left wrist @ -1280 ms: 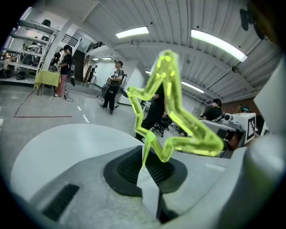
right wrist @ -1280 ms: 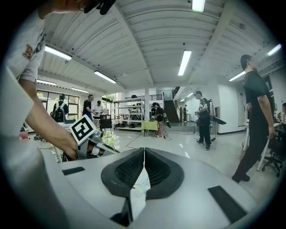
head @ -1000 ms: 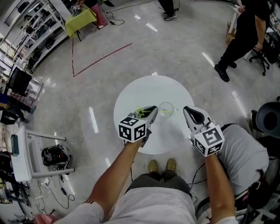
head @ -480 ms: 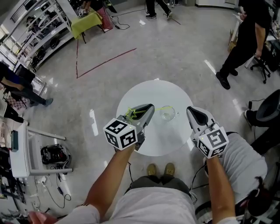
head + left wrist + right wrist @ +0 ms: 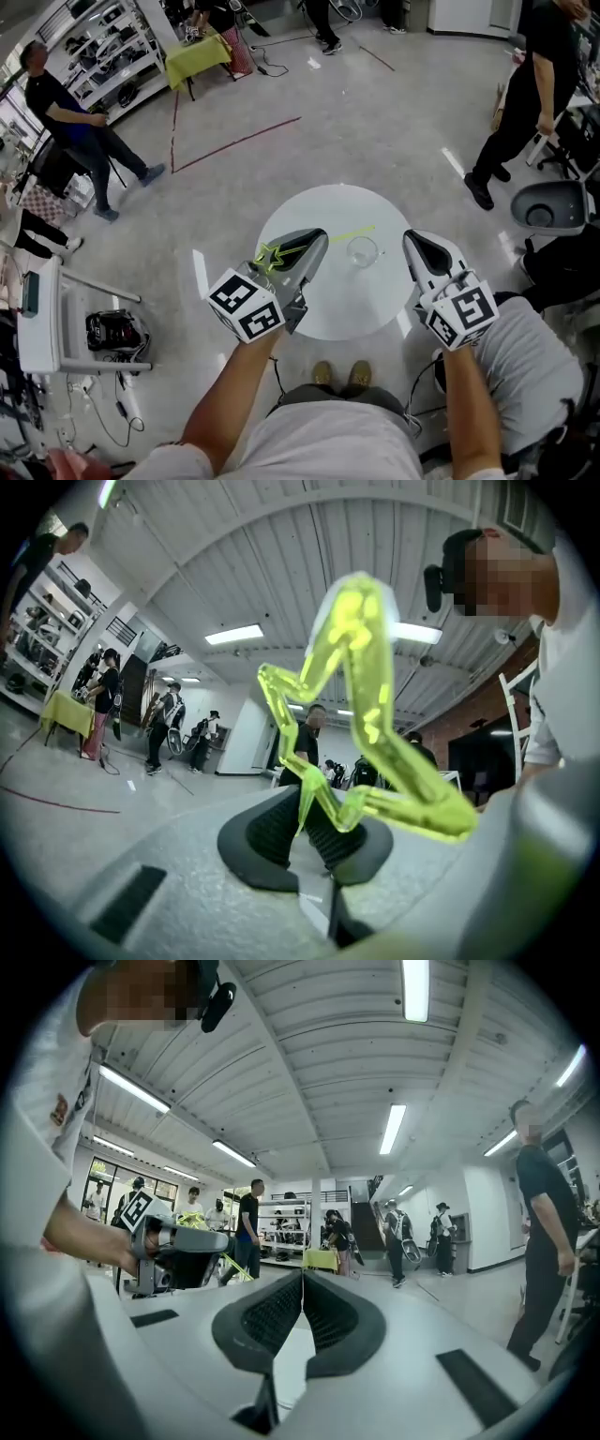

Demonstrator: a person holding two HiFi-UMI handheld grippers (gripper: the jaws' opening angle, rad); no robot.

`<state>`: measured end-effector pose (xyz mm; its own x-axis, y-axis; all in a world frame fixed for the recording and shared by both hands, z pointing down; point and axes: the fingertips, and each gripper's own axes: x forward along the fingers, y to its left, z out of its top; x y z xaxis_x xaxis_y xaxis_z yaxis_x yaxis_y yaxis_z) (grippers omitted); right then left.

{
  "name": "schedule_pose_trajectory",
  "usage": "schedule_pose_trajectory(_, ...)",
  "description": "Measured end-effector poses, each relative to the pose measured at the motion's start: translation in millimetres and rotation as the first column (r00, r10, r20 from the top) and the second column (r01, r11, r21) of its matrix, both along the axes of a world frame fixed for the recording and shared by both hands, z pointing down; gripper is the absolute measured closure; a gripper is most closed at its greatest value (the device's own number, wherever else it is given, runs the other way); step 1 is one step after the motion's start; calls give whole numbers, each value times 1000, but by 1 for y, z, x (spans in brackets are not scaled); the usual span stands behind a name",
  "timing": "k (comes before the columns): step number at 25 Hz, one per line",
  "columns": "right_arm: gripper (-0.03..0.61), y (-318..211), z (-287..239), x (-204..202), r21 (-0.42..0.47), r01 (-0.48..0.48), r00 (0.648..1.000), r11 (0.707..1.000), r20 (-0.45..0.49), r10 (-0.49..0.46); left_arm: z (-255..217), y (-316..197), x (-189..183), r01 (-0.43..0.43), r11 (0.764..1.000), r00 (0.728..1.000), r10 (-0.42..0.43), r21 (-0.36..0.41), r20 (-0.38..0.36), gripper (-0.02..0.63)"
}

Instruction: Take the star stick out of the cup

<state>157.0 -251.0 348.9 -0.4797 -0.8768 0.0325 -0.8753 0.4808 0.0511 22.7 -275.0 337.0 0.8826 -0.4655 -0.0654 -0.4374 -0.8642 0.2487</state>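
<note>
My left gripper (image 5: 313, 242) is shut on the neon yellow-green star stick (image 5: 272, 255), raised over the left part of the round white table (image 5: 328, 206). The thin stick slants up and right, its far end past the cup's rim, clear of the cup. In the left gripper view the star (image 5: 361, 700) rises just above the pinching pads (image 5: 281, 827). The clear glass cup (image 5: 362, 251) stands upright near the table's middle, between both grippers. My right gripper (image 5: 418, 241) hovers at the table's right edge, shut, with nothing between its pads (image 5: 272, 1312).
A grey chair (image 5: 551, 202) stands to the right of the table. A person in black (image 5: 525, 94) is at the back right and another person (image 5: 70, 117) walks at the left. A yellow-covered table (image 5: 199, 49) and red floor tape (image 5: 234, 142) lie beyond.
My left gripper has drawn back toward me and to the left with the star stick. The stick's end has come up out of the cup. The right gripper has barely moved.
</note>
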Motion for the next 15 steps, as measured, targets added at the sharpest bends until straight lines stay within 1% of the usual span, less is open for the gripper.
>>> schedule_pose_trajectory(6,566,5,-16,8,23,-18,999,1000,29,17,-22,11,-3,24,998,999,-23,62,-30,586)
schedule_pose_trajectory(10,566,10,-23,10,28,-19,999,999,40,17,-36,18,0,17,993,999,-12,115,-50,586)
schedule_pose_trajectory(15,568,14,-28,14,27,-18,999,999,41,17,-45,18,6,12,992,998,-4,126,-66,586)
